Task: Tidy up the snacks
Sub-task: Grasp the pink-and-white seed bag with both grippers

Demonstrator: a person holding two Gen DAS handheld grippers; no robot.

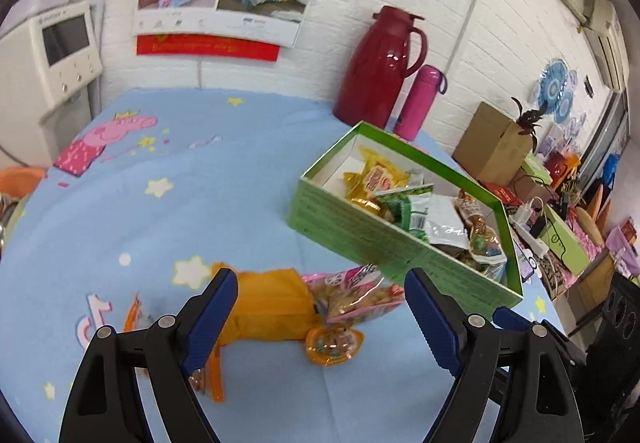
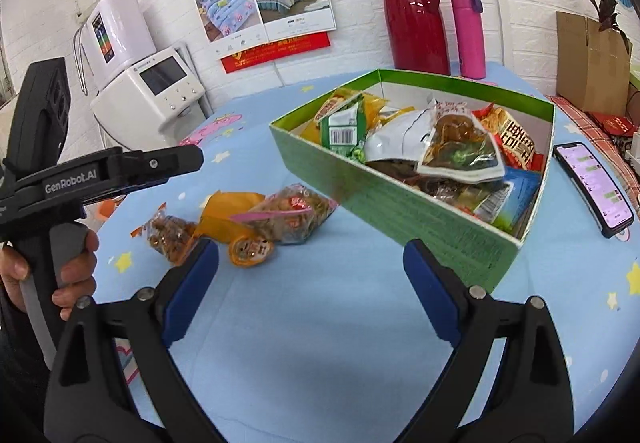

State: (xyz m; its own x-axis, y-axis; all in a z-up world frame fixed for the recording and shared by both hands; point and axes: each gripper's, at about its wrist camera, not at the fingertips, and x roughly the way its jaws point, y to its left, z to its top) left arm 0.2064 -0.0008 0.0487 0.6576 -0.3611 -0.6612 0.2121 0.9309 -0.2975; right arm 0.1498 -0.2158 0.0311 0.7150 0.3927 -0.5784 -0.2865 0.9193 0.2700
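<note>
While both jaws gape empty | four snack packets [image 2: 240,227] on cloth | one green box [image 2: 404,199] filled

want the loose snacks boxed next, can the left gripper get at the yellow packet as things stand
Probably yes: the left gripper is open, and the yellow packet lies on the cloth right between its fingers, nothing on top, only a pink-topped bag beside it.

My left gripper [image 1: 320,307] hangs wide open over the blue cloth [image 1: 200,203], holding nothing. Between its blue pads [image 1: 210,319] I see an orange bag [image 1: 268,307], a pink snack bag [image 1: 356,297] at its 3 o'clock side, and a small round snack cup [image 1: 334,343]. The green box [image 1: 400,243], full of snacks, sits at 2 o'clock. Behind it stand a red jug [image 1: 380,67] and a pink bottle [image 1: 418,101].
</note>
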